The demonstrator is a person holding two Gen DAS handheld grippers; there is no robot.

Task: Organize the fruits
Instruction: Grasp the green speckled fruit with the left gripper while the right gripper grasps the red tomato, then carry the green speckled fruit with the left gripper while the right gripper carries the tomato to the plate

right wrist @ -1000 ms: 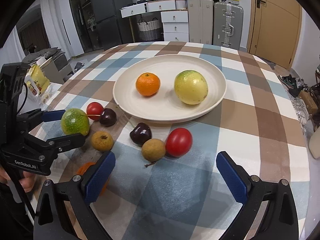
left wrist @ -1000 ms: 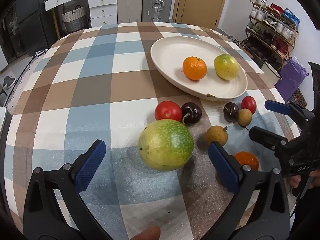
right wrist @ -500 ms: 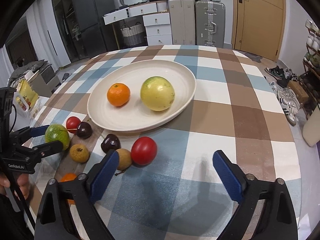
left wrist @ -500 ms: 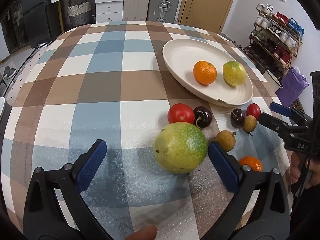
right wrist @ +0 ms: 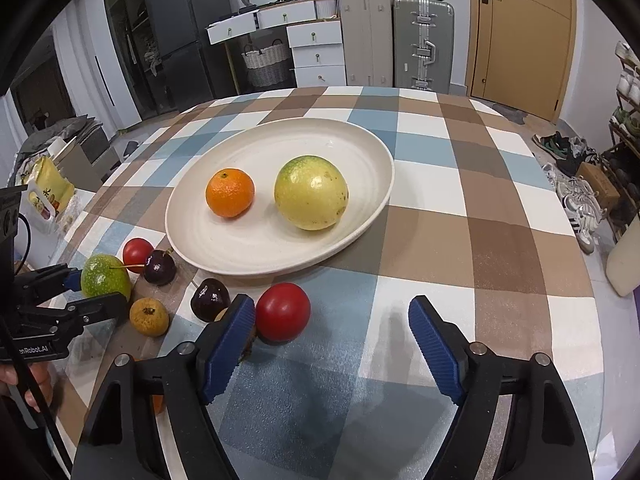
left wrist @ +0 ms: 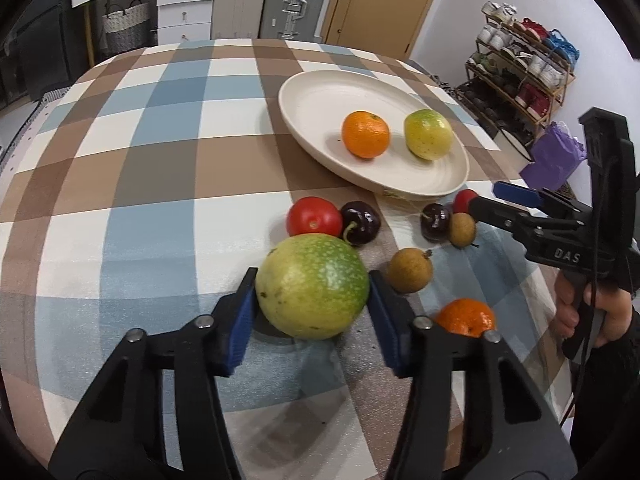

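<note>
From my left wrist camera, my left gripper (left wrist: 312,300) is clamped on the big green fruit (left wrist: 312,286), a blue pad against each of its sides, on the checked tablecloth (left wrist: 160,184) short of the cream plate (left wrist: 316,100), which holds an orange (left wrist: 365,134) and a yellow-green fruit (left wrist: 428,140). From my right wrist camera, my right gripper (right wrist: 332,344) stands wide apart holding nothing, its left pad just beside the red tomato (right wrist: 283,312) lying near the plate's rim.
</note>
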